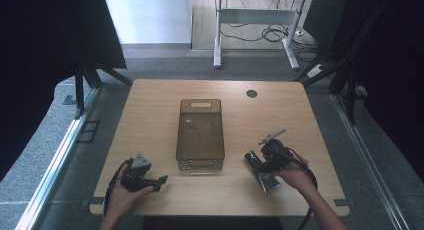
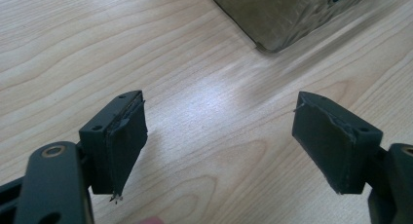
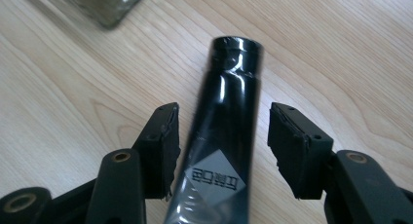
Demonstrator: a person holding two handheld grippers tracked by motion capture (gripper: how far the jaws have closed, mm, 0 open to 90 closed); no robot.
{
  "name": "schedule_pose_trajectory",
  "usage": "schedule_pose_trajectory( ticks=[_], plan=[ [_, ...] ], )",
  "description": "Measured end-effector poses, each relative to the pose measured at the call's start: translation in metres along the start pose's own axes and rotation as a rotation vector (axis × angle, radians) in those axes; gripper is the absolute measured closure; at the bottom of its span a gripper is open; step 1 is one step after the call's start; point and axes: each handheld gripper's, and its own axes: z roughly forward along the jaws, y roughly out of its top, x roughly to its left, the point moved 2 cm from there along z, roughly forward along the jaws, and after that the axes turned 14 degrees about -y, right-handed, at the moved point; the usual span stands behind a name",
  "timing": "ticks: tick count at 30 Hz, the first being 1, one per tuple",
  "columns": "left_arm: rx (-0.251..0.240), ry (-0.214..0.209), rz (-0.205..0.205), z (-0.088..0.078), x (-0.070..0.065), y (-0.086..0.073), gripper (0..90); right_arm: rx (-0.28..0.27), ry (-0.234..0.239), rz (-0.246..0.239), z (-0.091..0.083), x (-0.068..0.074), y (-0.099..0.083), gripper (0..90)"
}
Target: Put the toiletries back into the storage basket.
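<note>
The right gripper's fingers (image 3: 160, 146) stand apart on either side of a black tube (image 3: 226, 131) lying on the desk (image 1: 150, 110) at lower right, apparently poised to close, while the left gripper (image 2: 219, 146) gapes empty near the smoky plastic bin (image 1: 200, 135) at centre.

Looked like a lab or recording setup, not a home: the wooden table (image 1: 150, 120) sat inside a frame hung with black curtains (image 1: 45, 40), grey carpet (image 1: 45, 140) underneath, and a bare desk frame (image 1: 255, 25) with loose cables (image 1: 270, 34) behind.
</note>
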Motion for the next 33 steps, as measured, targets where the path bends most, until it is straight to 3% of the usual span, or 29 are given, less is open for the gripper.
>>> schedule_pose_trajectory(
  ticks=[17,33],
  plan=[
    [-0.004,-0.005,-0.007,-0.001,0.004,-0.001,20.7,0.12,-0.045,0.01,0.026,0.007,0.002,35.1],
    [0.003,-0.001,-0.002,0.0,0.004,-0.001,20.7,0.186,-0.044,-0.016,0.045,0.015,0.001,36.6]
  ],
)
